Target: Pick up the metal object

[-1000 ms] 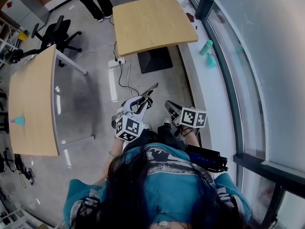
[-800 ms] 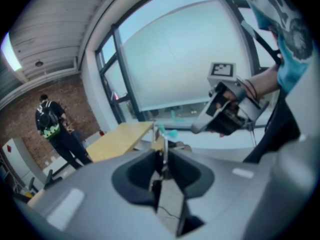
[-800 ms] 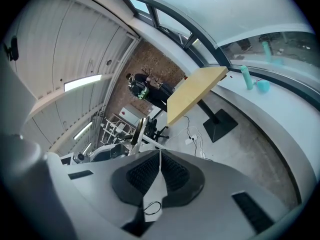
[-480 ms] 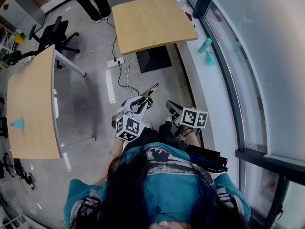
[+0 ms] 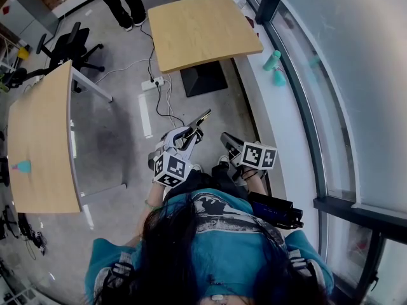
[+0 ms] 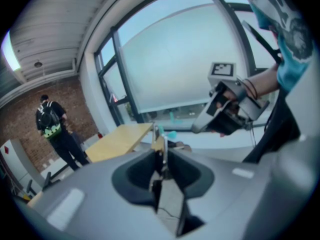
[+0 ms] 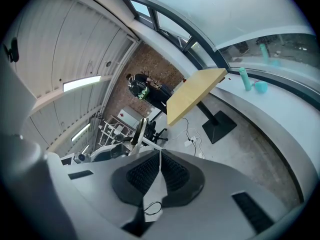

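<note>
Metal object [image 5: 203,117]: a thin bright strip, clamped in the left gripper [image 6: 161,154] and sticking out past its tips. It is held in the air over the floor [image 5: 121,132], in front of the person's knees. Right gripper [image 7: 159,156] is just beside it, jaws together with nothing between. The gripper cubes show black-and-white squares only. Wooden tabletop [image 5: 203,30] ahead; teal bottle [image 5: 273,60] on the window sill.

Daylight from the window wall [image 5: 356,75] lights all 3 views brightly and evenly; its glass reads pale and milky. Shadows on the floor [image 5: 121,138] are soft. A ceiling light strip [image 7: 82,84] glares white. Both gripper views bow strongly, with dark vignetted corners. The left gripper [image 6: 160,151] body and the metal object [image 6: 156,134] are blurred; the right gripper view is sharper.
</note>
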A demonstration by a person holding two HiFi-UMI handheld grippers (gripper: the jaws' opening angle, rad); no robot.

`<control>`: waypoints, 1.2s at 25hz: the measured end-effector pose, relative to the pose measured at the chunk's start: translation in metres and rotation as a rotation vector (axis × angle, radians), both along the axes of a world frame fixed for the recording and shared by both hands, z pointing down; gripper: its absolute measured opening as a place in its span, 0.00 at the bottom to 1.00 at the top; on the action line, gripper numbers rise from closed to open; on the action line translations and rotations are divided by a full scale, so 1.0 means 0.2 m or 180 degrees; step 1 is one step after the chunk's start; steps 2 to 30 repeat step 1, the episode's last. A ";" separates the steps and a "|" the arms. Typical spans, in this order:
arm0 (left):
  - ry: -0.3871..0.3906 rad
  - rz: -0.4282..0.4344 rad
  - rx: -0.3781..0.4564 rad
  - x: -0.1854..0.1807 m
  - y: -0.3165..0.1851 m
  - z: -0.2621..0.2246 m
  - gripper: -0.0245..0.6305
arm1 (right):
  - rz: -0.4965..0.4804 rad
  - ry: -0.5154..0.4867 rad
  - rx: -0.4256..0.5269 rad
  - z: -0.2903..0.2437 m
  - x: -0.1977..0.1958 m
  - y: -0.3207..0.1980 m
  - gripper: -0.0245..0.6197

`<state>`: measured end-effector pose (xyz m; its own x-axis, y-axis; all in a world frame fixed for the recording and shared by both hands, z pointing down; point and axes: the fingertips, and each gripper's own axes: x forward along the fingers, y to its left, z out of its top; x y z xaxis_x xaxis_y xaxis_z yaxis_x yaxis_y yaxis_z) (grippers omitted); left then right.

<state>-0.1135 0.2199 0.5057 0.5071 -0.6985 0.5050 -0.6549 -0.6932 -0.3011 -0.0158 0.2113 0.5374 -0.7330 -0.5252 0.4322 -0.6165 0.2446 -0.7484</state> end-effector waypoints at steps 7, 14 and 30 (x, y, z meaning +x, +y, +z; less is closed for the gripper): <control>-0.0001 0.0003 0.0007 0.00 0.00 0.00 0.17 | 0.0002 -0.0001 0.0004 0.00 0.00 0.00 0.07; -0.0001 0.0003 0.0007 0.00 0.00 0.00 0.17 | 0.0002 -0.0001 0.0004 0.00 0.00 0.00 0.07; -0.0001 0.0003 0.0007 0.00 0.00 0.00 0.17 | 0.0002 -0.0001 0.0004 0.00 0.00 0.00 0.07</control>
